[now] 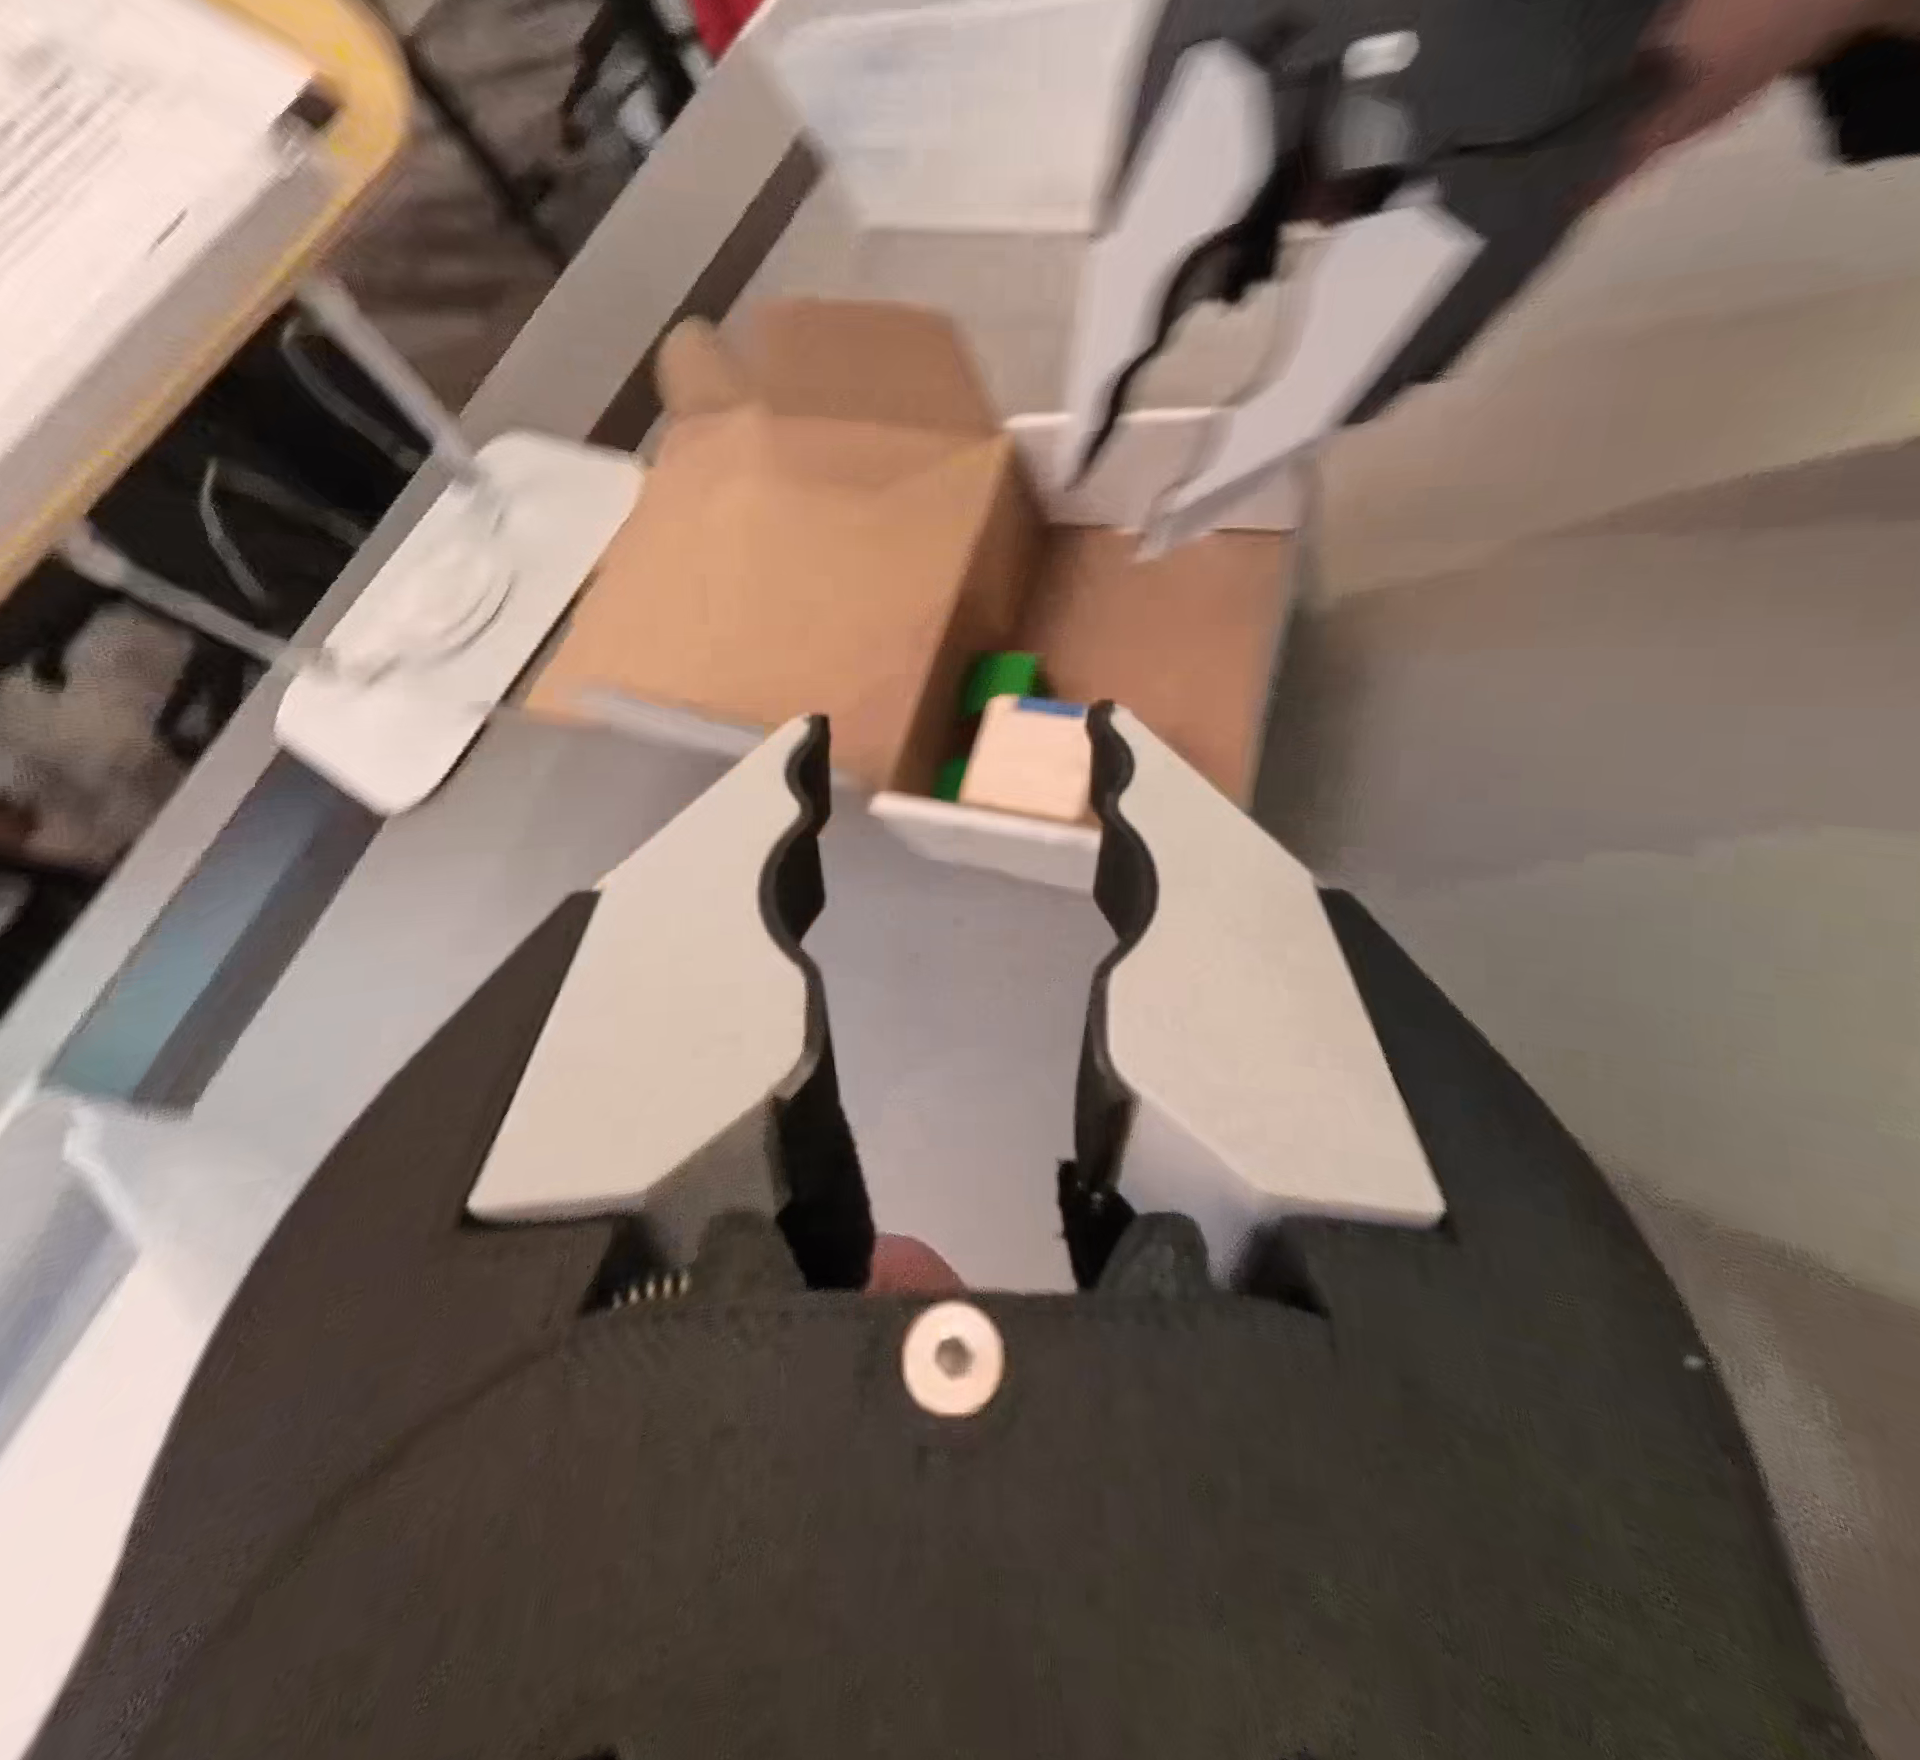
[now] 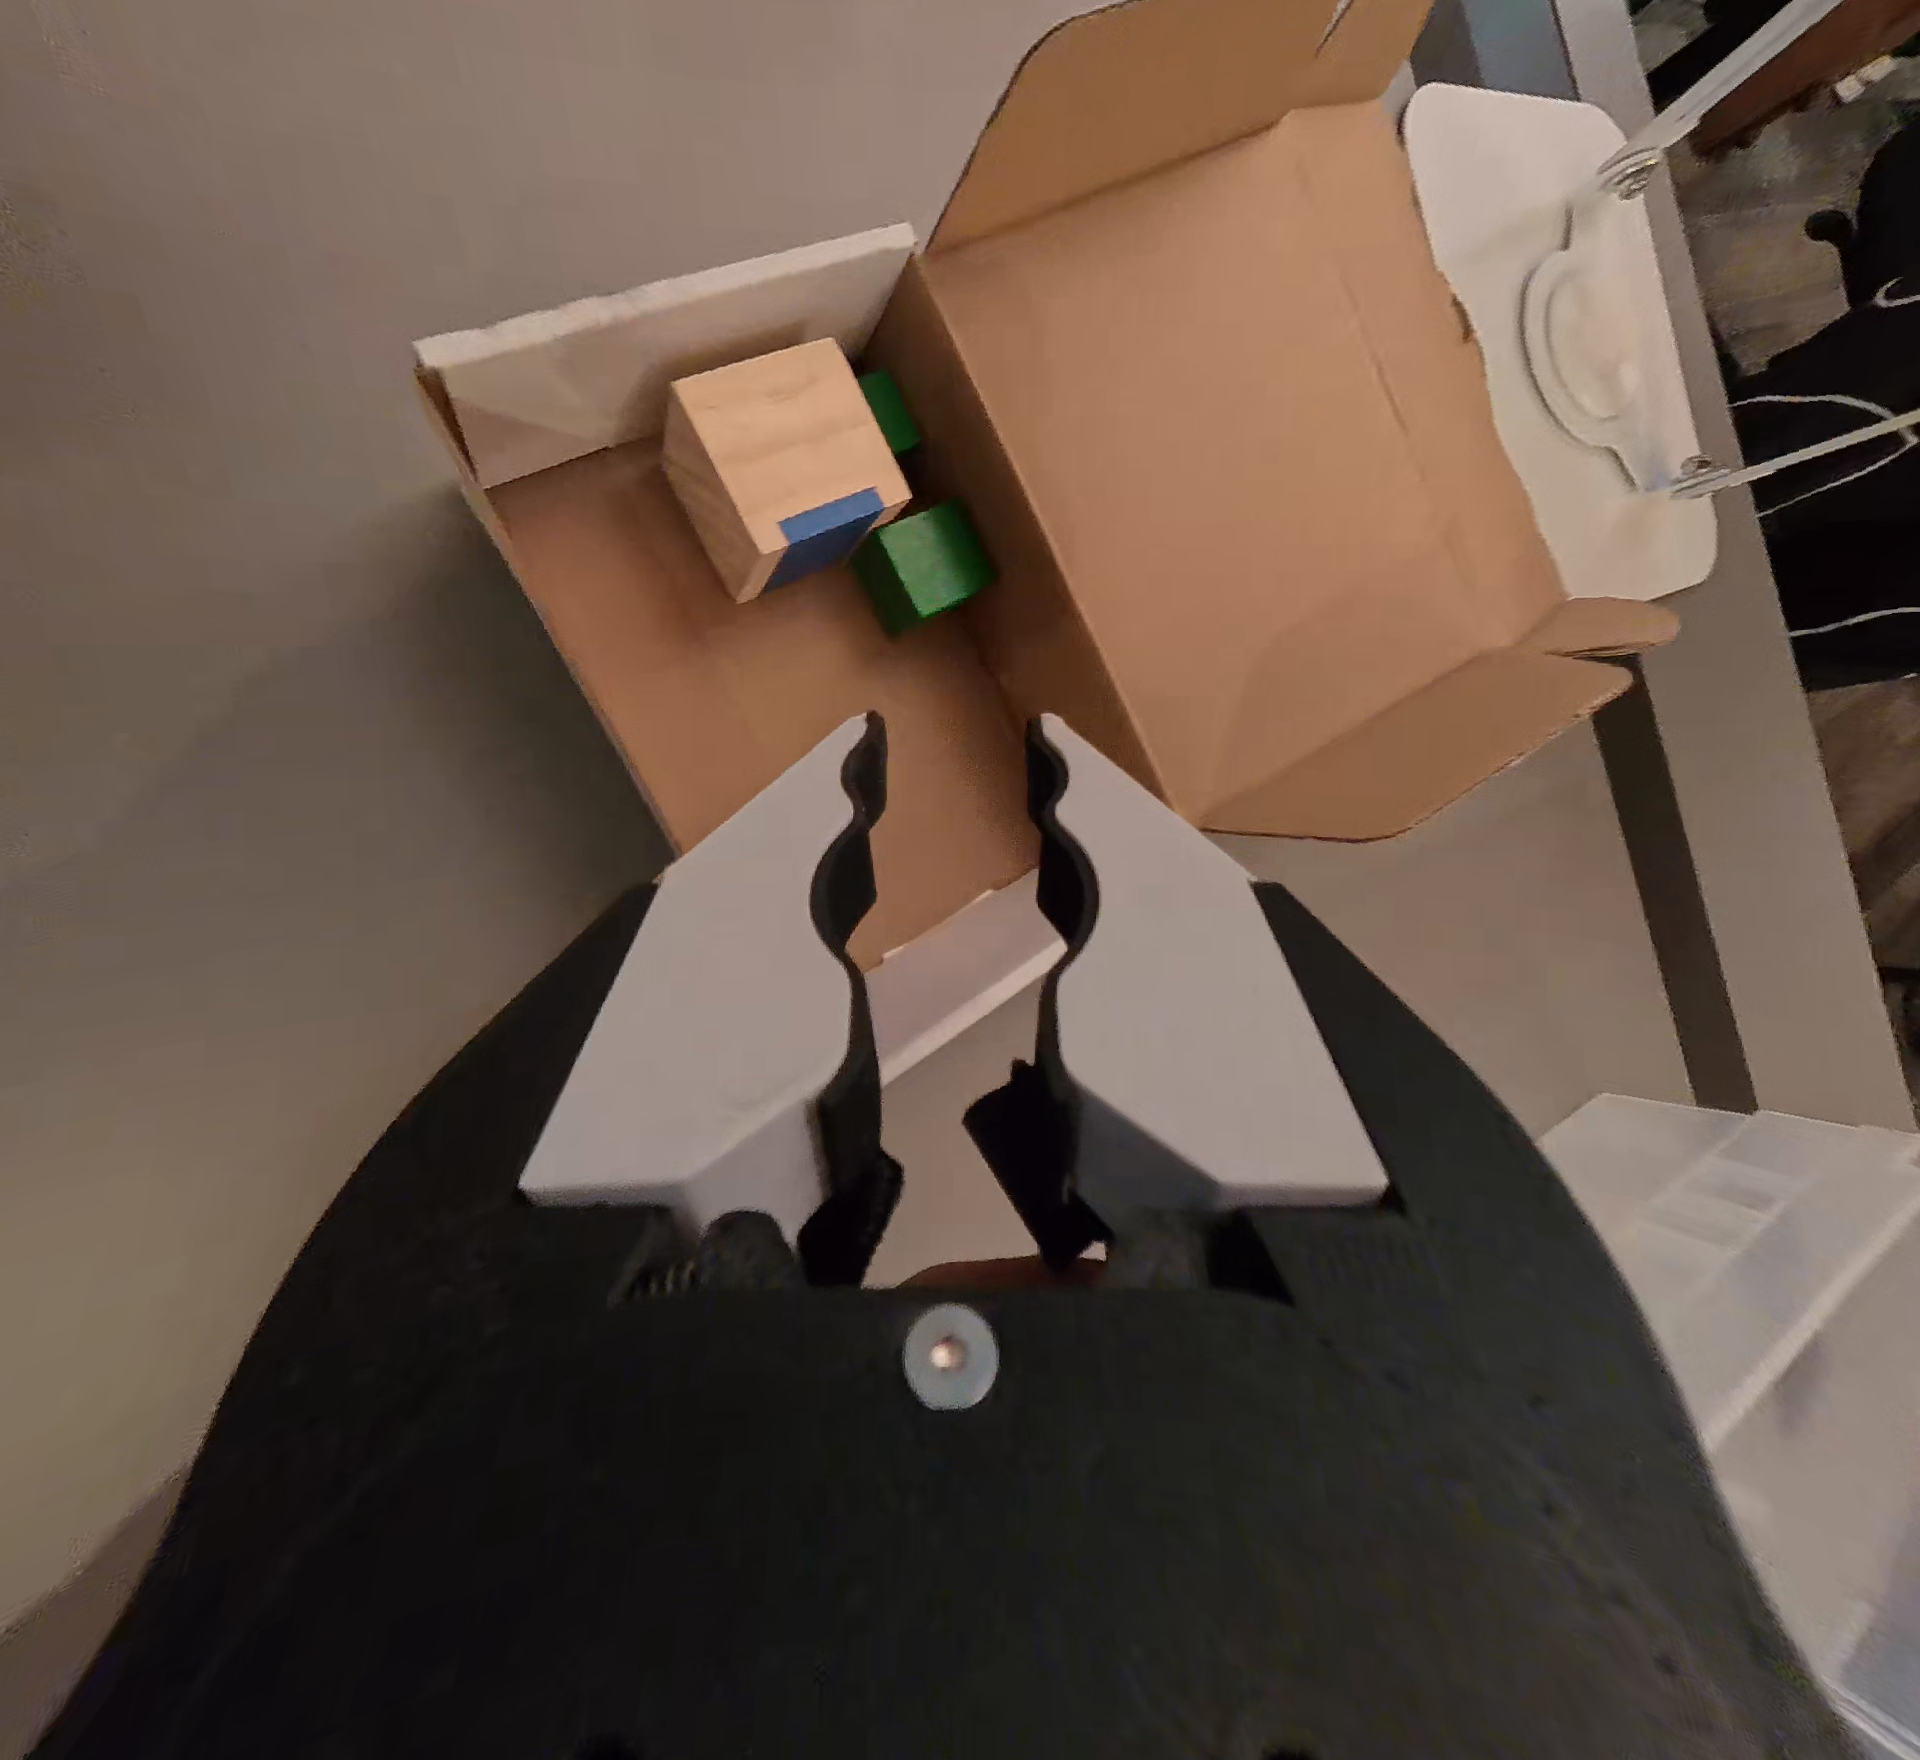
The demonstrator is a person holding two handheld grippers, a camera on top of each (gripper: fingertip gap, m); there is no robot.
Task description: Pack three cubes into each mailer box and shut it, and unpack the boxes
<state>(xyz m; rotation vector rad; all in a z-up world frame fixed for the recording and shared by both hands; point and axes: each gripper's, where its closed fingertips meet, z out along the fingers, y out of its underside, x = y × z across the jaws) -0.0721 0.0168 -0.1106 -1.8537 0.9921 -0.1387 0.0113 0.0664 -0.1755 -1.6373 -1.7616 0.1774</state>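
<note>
Your left gripper (image 1: 961, 734) is spread, empty, w/ the open mailer box (image 2: 727, 723) just ahead. Right gripper (image 2: 951, 734) also spread, empty, above the box floor; wooden cube (image 2: 774, 453) and two green cubes (image 2: 925, 567) sit beyond its tips. Cubes look rigid, light, smooth: pinch flat opposite faces. Cardboard lid (image 2: 1226, 484) is thin, bendy.

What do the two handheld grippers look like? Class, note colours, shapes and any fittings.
Both look alike. The left gripper has a broad matte black curved body, two pale grey angular wedge-shaped fingers lined with wavy black rubber pads, and a round silver screw at centre. The right gripper matches: black body, grey fingers, scalloped black jaws, silver screw. No cables or sleeves are visible.
</note>
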